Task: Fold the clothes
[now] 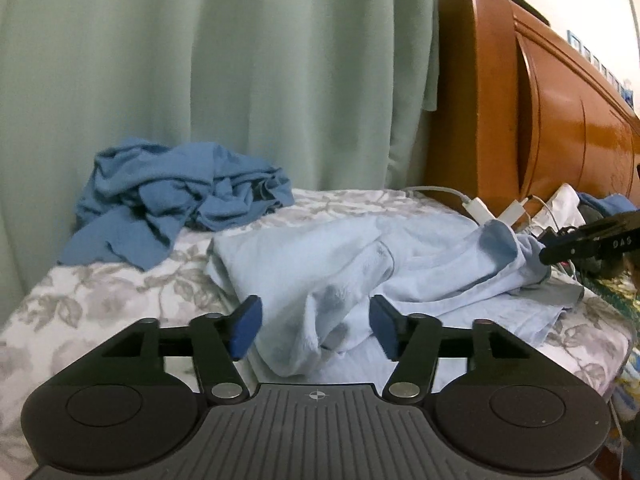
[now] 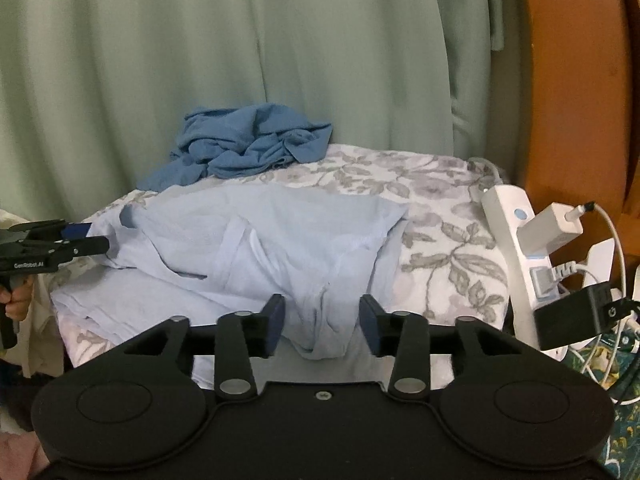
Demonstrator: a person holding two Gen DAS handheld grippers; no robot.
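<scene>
Your left tongs [image 1: 314, 330] stand open at the near edge of the bed, blue pads [image 1: 245, 330] spread either side of a hanging fold of the pale blue garment [image 1: 320, 264] without touching it; your right tongs [image 2: 320, 326] are likewise open, their jaws framing a bunched fold of the same cloth from the opposite side. The garment lies rumpled across the bed's floral sheet [image 2: 436, 240], partly doubled over itself — in the left wrist view one raised corner stands just beside the tip of the other tongs, though whether it touches them cannot be told. In the right wrist view the left tongs show at the far left edge, beside the cloth's edge. To your right lies a white power strip [image 2: 508, 248] with chargers and white cables plugged in, near the bed's orange-brown wooden headboard [image 1: 520, 112]. Farther back, a crumpled darker blue garment [image 1: 176, 204] lies heaped at the far edge of the sheet, well apart from both tongs — behind it hangs a pale green curtain [image 1: 224, 72] in long folds.
</scene>
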